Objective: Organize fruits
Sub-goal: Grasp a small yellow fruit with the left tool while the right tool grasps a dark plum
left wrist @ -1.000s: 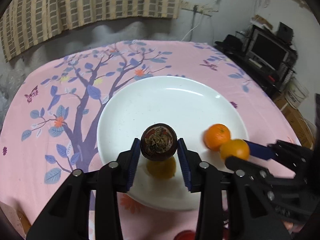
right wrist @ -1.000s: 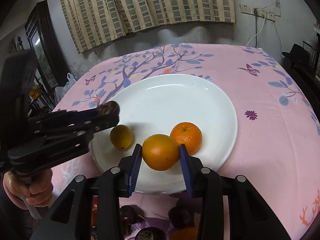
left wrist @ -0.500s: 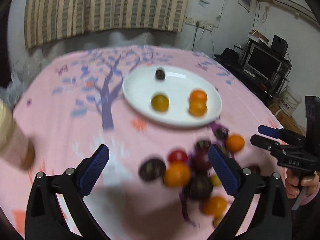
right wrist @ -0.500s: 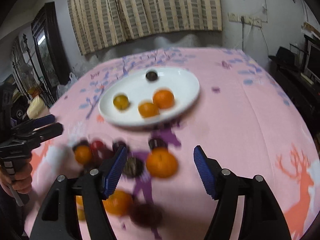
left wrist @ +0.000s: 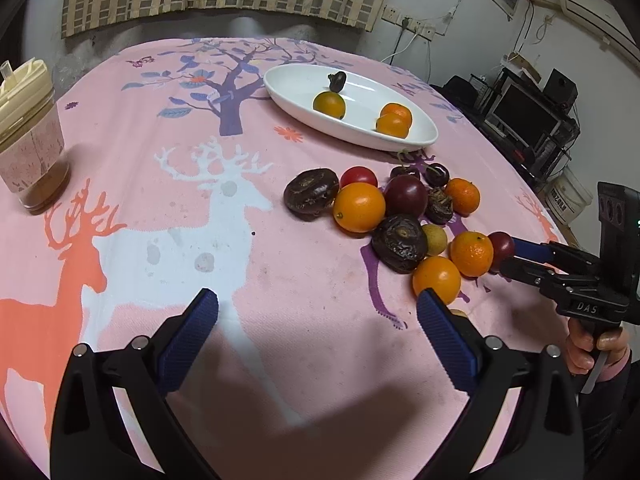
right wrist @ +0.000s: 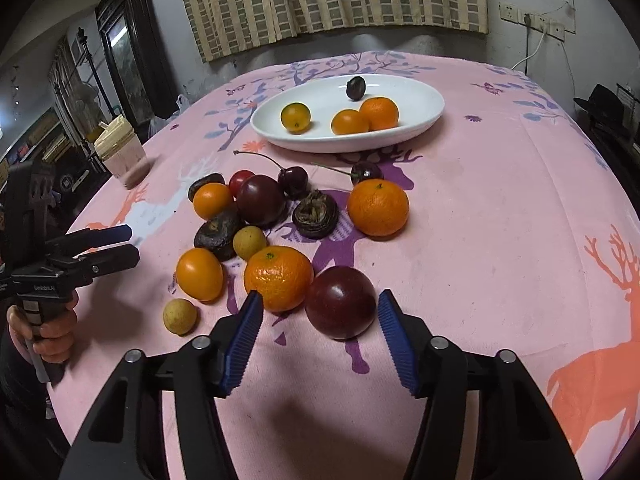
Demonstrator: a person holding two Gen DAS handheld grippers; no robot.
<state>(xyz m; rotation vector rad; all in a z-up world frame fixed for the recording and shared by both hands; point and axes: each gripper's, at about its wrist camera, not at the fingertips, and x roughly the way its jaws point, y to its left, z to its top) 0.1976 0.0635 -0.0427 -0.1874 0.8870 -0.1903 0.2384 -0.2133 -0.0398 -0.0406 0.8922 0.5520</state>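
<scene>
On the pink tablecloth, just in front of the white plate, lies a loose heap of fruit: mandarins, smooth orange kumquat-like fruits, dark plums, cherries with stems, wrinkled dark brown fruits, a red cherry tomato and two small yellowish longans. The plate itself holds four pieces: a dark wrinkled fruit at its far side, a yellow-orange fruit to the left, and two orange ones touching each other on the right.

At the near edge of the heap, farthest from the plate, a dark red plum sits touching a mandarin. The right gripper stands just short of that plum; its jaws have just been closing, yet the blue pads are apart from the fruit and grasp nothing.

The left gripper hangs over bare cloth to the left of the heap, its fingers spread wide and released, with an orange fruit just beyond its right finger. A person's hand holds its handle.

Well left of the plate stands a lidded drink cup with a straw.
</scene>
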